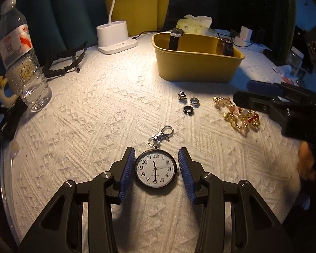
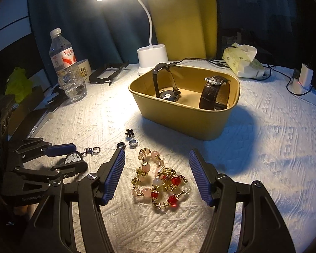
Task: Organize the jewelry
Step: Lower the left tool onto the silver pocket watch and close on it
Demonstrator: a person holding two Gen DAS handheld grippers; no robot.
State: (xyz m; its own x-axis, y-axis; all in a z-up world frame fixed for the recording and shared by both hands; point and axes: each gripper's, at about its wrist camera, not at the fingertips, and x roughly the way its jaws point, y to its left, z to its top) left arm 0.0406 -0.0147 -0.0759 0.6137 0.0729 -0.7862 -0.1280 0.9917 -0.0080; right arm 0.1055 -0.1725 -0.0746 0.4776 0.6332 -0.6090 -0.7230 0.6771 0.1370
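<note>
The left gripper (image 1: 157, 169) stands open astride the round white-faced pocket watch with a dark metal rim (image 1: 155, 168), its blue ribbed pads (image 1: 127, 168) close beside the case on either side but, as far as the left wrist view shows, not yet pressing it. The watch lies flat on the white woven cloth of the tabletop (image 1: 94, 126) with its silver swivel clasp (image 1: 161, 136) pointing away from the gripper. To take it well, I would close squarely across the widest part of the rim, keeping the pads low against the cloth so the thin case does not pop upward, and lift slowly because the clasp and ring will dangle. The right gripper (image 2: 157, 176) is likewise open, its pads well apart around the heap of pink, red and gold beaded bracelets (image 2: 160, 184); a low, centred pinch should gather several strands, though loose loops may trail. Beyond lie 3 small rings (image 2: 129, 139), dark and silver, near each other. Farther on stands the mustard-yellow oblong tub (image 2: 179, 124), already holding 2 dark-strapped wristwatches (image 2: 213, 93), the likely goal for both loads. The dial carries numerals 1 to 12 and the word "QUARTZ". The left gripper's body, seen from the right wrist, bears pale lettering that seems to begin "Gen". The clear plastic water bottle (image 2: 63, 63) has a red and white label too blurred to read.
</note>
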